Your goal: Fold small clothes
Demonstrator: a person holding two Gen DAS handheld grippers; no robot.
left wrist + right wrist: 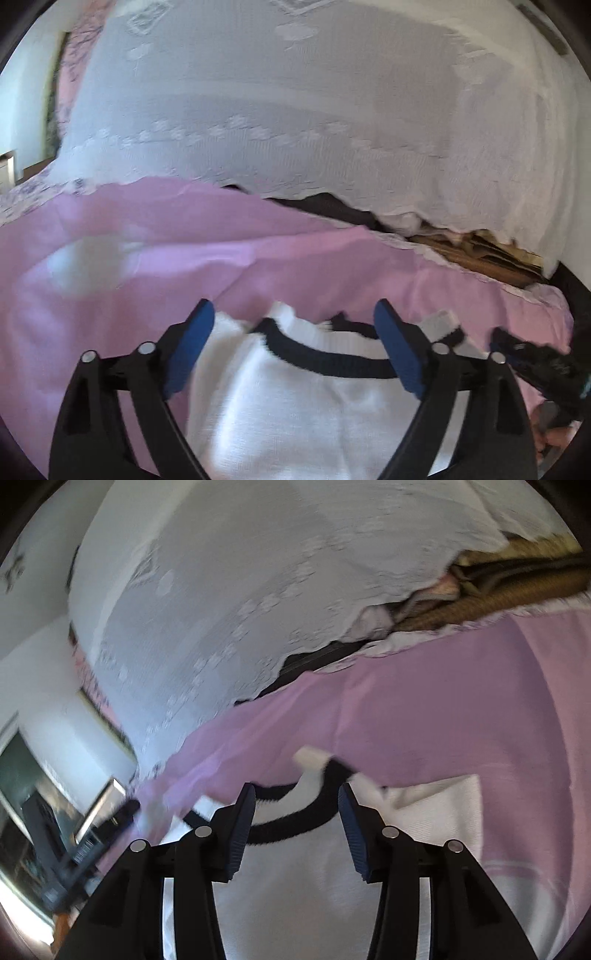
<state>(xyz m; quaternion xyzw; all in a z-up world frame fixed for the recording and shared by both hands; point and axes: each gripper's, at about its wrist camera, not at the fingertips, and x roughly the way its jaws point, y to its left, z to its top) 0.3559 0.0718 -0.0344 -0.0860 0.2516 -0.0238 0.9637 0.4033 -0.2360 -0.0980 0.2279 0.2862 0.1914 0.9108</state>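
White top (295,406) with its black neckline lies on the pink sheet (147,229). My left gripper (295,347) gapes wide, my right gripper (297,830) half-open, both empty above the neckline; I fear snagging it undoes the fold.

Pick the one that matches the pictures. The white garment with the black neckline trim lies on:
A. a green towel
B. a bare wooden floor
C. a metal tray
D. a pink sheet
D: the white garment with its black neckline trim is spread flat on the pink sheet, which shows around it in both wrist views.
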